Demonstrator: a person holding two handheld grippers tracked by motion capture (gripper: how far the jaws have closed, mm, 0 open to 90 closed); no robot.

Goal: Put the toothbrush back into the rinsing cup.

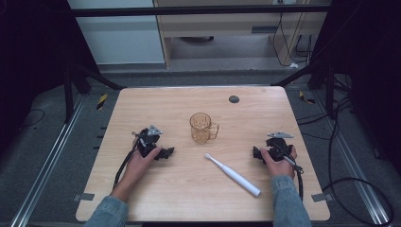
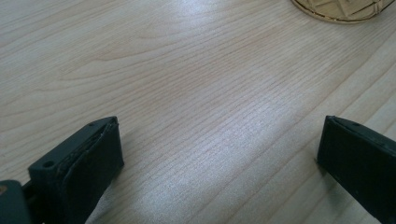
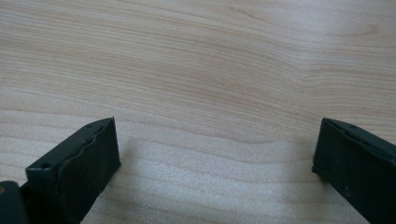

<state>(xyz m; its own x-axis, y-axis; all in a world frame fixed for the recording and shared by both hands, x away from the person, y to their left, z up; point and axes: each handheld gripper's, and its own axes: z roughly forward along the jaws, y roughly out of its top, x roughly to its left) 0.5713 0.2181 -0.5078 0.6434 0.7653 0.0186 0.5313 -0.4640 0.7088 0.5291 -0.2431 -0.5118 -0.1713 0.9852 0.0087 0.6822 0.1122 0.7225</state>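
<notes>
- An amber, see-through mug point(image 1: 202, 127) stands upright near the middle of the light wooden tabletop point(image 1: 189, 189), its handle on the side toward the person's right.
- A white electric toothbrush point(image 1: 233, 174) lies flat on the tabletop, nearer the person than the mug and a little to the mug's right. It lies at a slant, its small brush head closest to the mug and its thick handle end pointing away toward the near right edge. It does not touch the mug.
- The left hand-held gripper point(image 1: 166, 152) rests low over the tabletop to the left of the mug, held in the person's left hand point(image 1: 141, 163), with its tips aimed toward the mug.
- In the left gripper view, the left hand-held gripper point(image 2: 219, 144) has its two black jaws spread wide with only bare wood between them. The mug's faceted amber base point(image 2: 343, 10) shows at the top edge, well ahead of the jaws.
- The right hand-held gripper point(image 1: 257, 152) sits to the right of the mug, beyond the toothbrush, in the person's right hand point(image 1: 279, 163), apart from both things.
- In the right gripper view, the right hand-held gripper point(image 3: 215, 144) also stands wide open, holding nothing, with bare wood grain between its jaws.
- A small dark round disc point(image 1: 233, 99) sits in the tabletop beyond the mug, toward the far edge.
- Both of the person's sleeves are blue denim.
</notes>
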